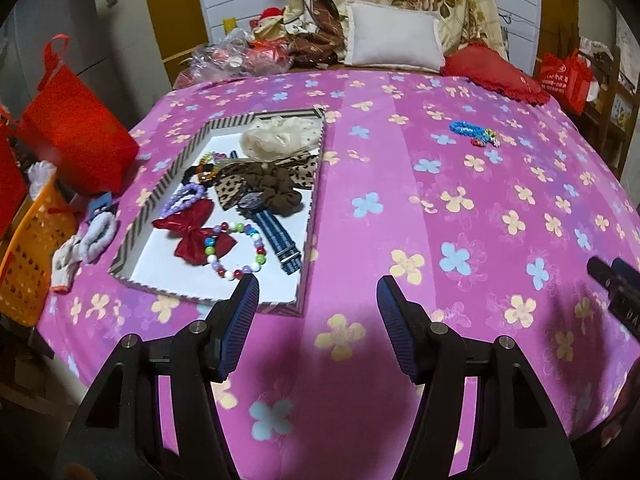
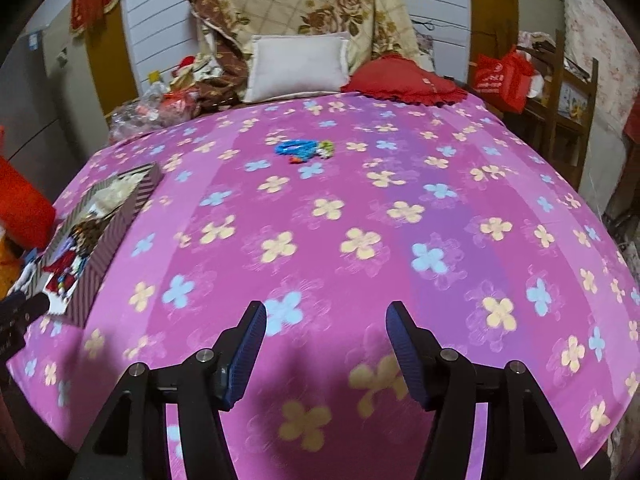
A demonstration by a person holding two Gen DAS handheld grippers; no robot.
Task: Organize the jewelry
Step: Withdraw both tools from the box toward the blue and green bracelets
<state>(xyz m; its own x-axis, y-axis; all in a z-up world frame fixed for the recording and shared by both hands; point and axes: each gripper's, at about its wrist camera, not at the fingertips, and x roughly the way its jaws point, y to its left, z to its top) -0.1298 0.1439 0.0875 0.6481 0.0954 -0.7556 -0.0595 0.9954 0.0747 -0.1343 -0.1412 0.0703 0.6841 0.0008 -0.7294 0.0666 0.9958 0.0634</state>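
Well ahead of right tool (image 2: 325,322): bracelets (image 2: 305,149).

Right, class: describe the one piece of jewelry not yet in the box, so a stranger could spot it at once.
Start at the pink flowered bedspread and the striped box on it. Look across the open cloth toward the red cushion: a small beaded bracelet bundle lies alone there. Mostly bright blue, it is the only piece outside the box.

Both hand-held grippers (image 1: 318,292) (image 2: 326,318) gape wide, empty.
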